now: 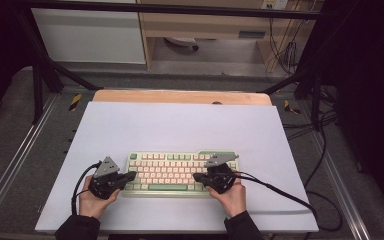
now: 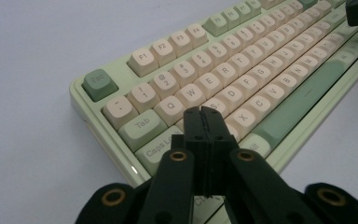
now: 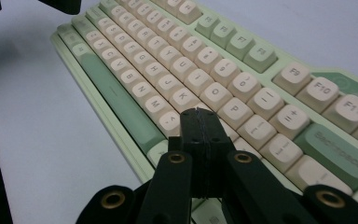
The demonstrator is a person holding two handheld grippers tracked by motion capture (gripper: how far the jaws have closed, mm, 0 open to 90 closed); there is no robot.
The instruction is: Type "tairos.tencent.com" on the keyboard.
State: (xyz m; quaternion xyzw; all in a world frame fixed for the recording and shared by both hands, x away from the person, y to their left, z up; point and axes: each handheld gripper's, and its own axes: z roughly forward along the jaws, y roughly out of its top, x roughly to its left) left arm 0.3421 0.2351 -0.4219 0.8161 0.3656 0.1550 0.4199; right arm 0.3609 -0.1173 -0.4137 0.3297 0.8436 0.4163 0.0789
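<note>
Both pairs of jaws are pressed together, holding nothing. The left gripper (image 2: 201,112) hovers over the keyboard's (image 1: 182,173) left-end keys, the right gripper (image 3: 199,113) over its right-end keys. The keyboard lies near the front edge of the mat (image 1: 180,125). A blunt closed tip could likely strike two keys, or nudge the keyboard. Bare mat lies beyond and beside it.

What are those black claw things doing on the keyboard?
A person holds a gripper in each hand over a green and cream keyboard on a white table. The left gripper has its jaws shut, with the tips over the keys near A and S. The right gripper, also shut, is over the keys near L. It looks like typing with the closed tips.
</note>
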